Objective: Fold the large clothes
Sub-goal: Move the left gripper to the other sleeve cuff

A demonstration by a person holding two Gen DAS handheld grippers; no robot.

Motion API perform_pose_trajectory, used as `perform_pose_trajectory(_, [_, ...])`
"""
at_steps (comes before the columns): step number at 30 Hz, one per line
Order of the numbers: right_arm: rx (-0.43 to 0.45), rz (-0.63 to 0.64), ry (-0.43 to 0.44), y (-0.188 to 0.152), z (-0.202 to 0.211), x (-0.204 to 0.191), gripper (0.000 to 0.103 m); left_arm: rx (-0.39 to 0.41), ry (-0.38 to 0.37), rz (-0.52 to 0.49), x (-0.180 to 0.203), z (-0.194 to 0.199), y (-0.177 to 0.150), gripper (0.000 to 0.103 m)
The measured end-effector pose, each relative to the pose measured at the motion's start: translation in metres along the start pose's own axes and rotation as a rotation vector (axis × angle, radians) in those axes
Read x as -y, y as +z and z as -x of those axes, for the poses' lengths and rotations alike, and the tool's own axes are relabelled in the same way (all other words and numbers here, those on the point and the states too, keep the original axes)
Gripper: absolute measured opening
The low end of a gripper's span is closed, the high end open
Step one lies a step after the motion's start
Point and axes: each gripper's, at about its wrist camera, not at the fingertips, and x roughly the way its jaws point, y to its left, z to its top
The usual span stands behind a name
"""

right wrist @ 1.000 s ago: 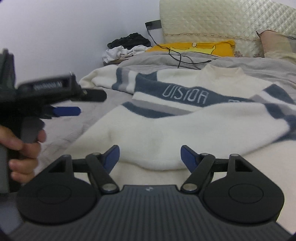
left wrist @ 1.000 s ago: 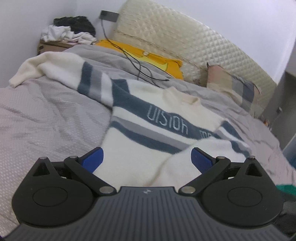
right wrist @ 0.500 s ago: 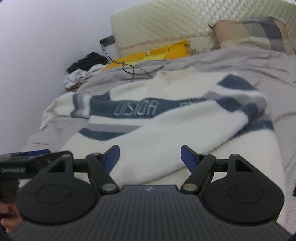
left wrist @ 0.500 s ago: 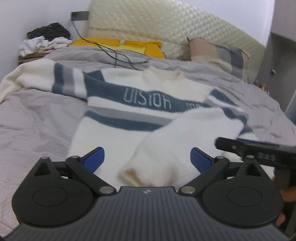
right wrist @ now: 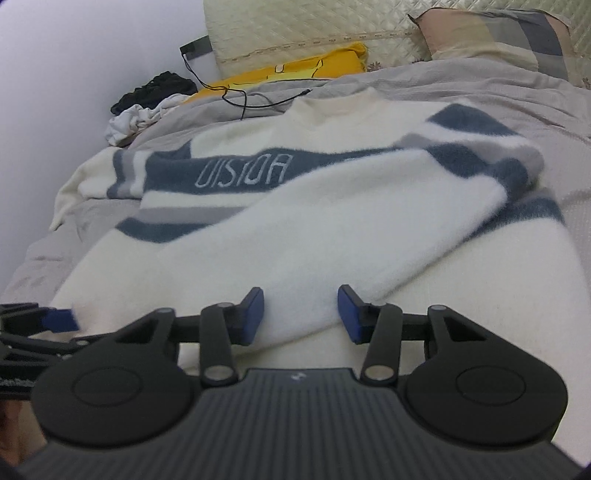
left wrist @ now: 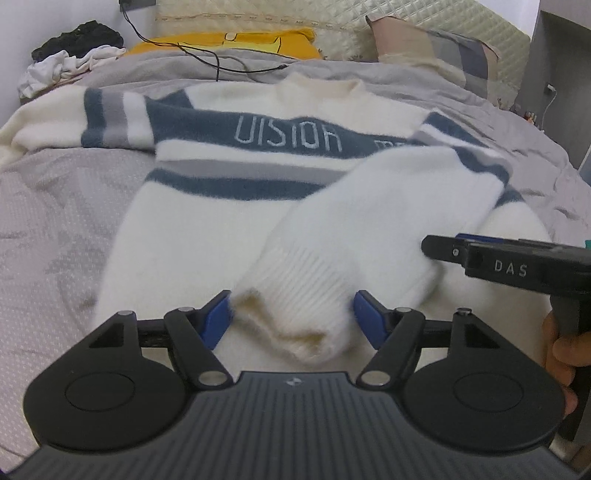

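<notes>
A white sweater with blue and grey stripes lies face up on the grey bed cover. One sleeve is folded across its body. That sleeve's ribbed cuff lies between the blue pads of my left gripper, whose jaws are closing around it. Further up the same sleeve, my right gripper is also closing, with fabric between its fingers. In the left wrist view, the right gripper comes in from the right, held by a hand. The right wrist view catches the left gripper's blue pad at its left edge.
At the head of the bed are a yellow pillow, a plaid pillow and a quilted headboard. A black cable trails over the cover. A pile of clothes sits at the back left.
Both grippers have come down and closer to the folded sleeve, and both pairs of jaws have narrowed. The cuff now lies between the left fingers. The right gripper has entered the left view.
</notes>
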Motion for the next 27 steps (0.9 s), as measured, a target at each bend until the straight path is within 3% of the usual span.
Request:
perform_pose_trajectory(10, [-0.005, -0.052, 0.000, -0.006, 0.013, 0.005, 0.048, 0.057, 0.023, 0.025, -0.003, 0.024, 0.002, 0.076])
perform_pose_trajectory(19, [0.040, -0.051, 0.035, 0.002, 0.030, -0.002, 0.050, 0.101, 0.114, 0.070, -0.017, 0.031, 0.008, 0.077])
perform_pose_trajectory(27, [0.042, -0.023, 0.060, 0.005, 0.030, -0.011, 0.050, 0.109, 0.235, 0.085, -0.044, 0.015, 0.041, 0.077])
